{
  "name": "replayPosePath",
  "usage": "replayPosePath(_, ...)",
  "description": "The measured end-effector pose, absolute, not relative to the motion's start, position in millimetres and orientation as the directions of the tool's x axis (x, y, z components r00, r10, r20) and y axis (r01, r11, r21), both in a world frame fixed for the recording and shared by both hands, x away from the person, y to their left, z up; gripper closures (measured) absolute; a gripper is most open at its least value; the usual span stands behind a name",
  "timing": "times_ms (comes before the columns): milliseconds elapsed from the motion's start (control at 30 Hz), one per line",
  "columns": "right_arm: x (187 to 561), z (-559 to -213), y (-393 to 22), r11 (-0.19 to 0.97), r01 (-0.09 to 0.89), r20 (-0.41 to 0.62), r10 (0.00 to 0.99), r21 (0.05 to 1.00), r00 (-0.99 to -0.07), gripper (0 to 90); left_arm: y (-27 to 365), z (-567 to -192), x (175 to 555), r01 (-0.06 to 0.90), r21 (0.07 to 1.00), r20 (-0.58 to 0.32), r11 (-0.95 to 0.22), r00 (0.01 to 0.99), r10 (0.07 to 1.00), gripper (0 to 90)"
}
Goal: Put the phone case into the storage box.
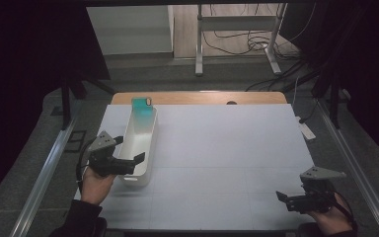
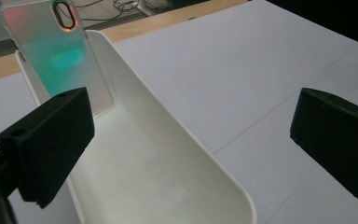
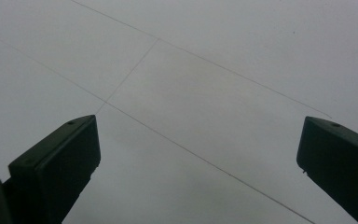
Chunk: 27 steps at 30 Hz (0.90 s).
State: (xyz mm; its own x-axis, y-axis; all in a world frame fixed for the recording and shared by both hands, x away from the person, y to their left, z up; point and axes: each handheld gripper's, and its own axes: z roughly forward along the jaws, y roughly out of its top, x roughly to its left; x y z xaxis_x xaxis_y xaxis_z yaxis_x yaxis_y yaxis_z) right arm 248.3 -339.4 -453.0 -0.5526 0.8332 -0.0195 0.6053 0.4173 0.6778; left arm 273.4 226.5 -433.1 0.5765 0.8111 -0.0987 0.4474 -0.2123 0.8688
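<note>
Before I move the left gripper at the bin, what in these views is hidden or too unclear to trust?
- Phone case: its lower end is hidden behind a jaw in the left gripper view; its top is cut off by the frame edge.
- White bin: its near end is covered by the left gripper in the high view.
- Right gripper: the high view is too dark and small to show its jaw tips clearly.

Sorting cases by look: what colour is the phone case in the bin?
Iridescent teal-green fading to pink, clearest in the left gripper view: phone case.
</note>
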Motion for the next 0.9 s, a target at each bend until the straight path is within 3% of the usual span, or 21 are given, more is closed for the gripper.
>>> replayPosePath(900, 248.3, -453.2, -338.5, 0.424, 0.605, -0.027, 0.832, 0.674, -0.554, 0.0, 241.4, -436.6, 236.9, 0.449, 0.872, -0.097, -0.192, 0.545, 0.833, 0.1)
